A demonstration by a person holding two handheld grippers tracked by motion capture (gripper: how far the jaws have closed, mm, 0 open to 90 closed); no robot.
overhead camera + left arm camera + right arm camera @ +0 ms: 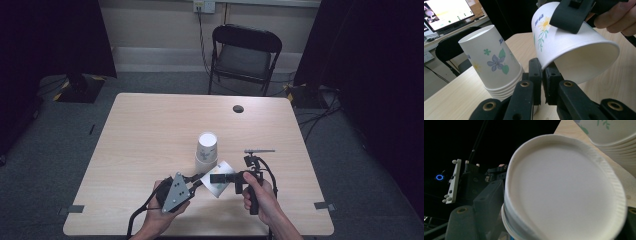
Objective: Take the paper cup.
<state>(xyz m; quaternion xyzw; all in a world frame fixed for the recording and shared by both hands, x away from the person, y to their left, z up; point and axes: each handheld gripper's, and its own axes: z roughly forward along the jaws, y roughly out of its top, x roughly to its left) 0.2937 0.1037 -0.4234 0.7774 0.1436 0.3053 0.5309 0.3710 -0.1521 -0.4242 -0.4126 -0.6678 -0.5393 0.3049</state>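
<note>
A white paper cup [223, 184] with a flower print hangs tilted over the near part of the table, between my two grippers. My left gripper [202, 176] is shut on its rim; in the left gripper view the jaws [542, 66] pinch the lower lip of the cup [574, 50]. My right gripper [216, 178] reaches in from the right, and one of its fingers [570, 17] lies along the cup's outer wall. In the right gripper view the cup's base [564, 195] sits between the jaws of the right gripper [561, 202], which stand apart on either side of it.
A stack of several upside-down paper cups [206, 148] [491, 62] [614, 137] stands just behind the held cup at the table's middle. The wooden table [150, 130] has a cable hole [238, 108] at the back. A black folding chair [245, 55] stands beyond it.
</note>
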